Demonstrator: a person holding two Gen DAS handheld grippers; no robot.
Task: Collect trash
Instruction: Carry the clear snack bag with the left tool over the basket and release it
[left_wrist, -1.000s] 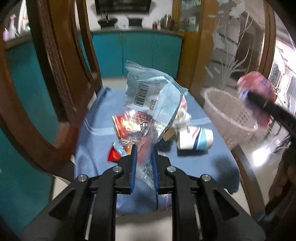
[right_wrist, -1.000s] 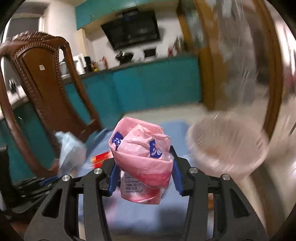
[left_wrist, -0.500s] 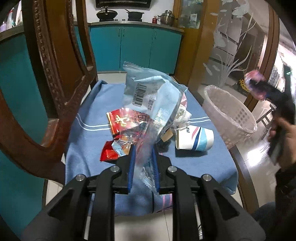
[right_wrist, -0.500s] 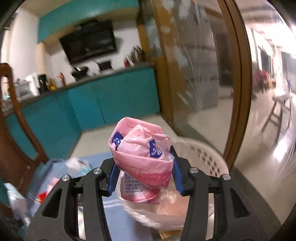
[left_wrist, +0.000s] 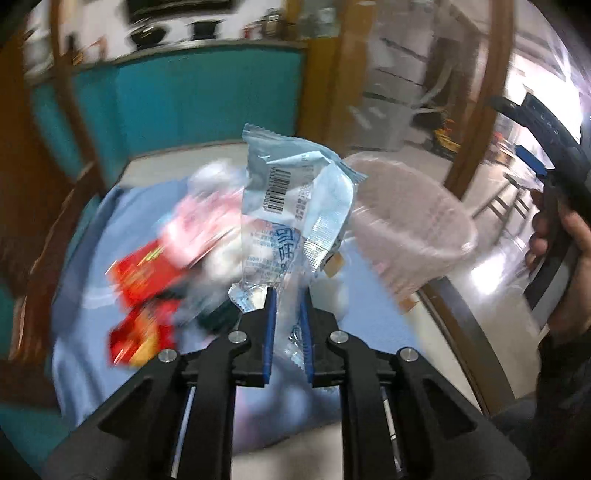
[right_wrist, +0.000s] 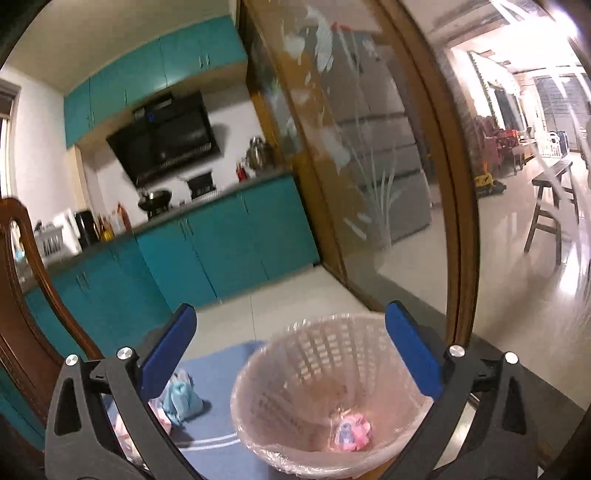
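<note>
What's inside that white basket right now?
The basket, lined with a clear bag, holds one crumpled pink wrapper near the bottom. Nothing else shows inside, though its near wall hides part of the floor.

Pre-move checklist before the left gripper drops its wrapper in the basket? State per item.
1. Right gripper empty: ok. Its jaws have just been opening and nothing is between them.
2. Pink bag landed in the basket: ok, it lies at the bottom.
3. Left gripper grip on the blue wrapper: ok, jaws shut on its lower end.
4. Basket upright, liner open: ok.
5. Right gripper clear of the basket mouth: not ok, it hangs right above the basket.
6. Trash left on the cloth: not ok, red wrappers remain; blur hides the rest.
</note>
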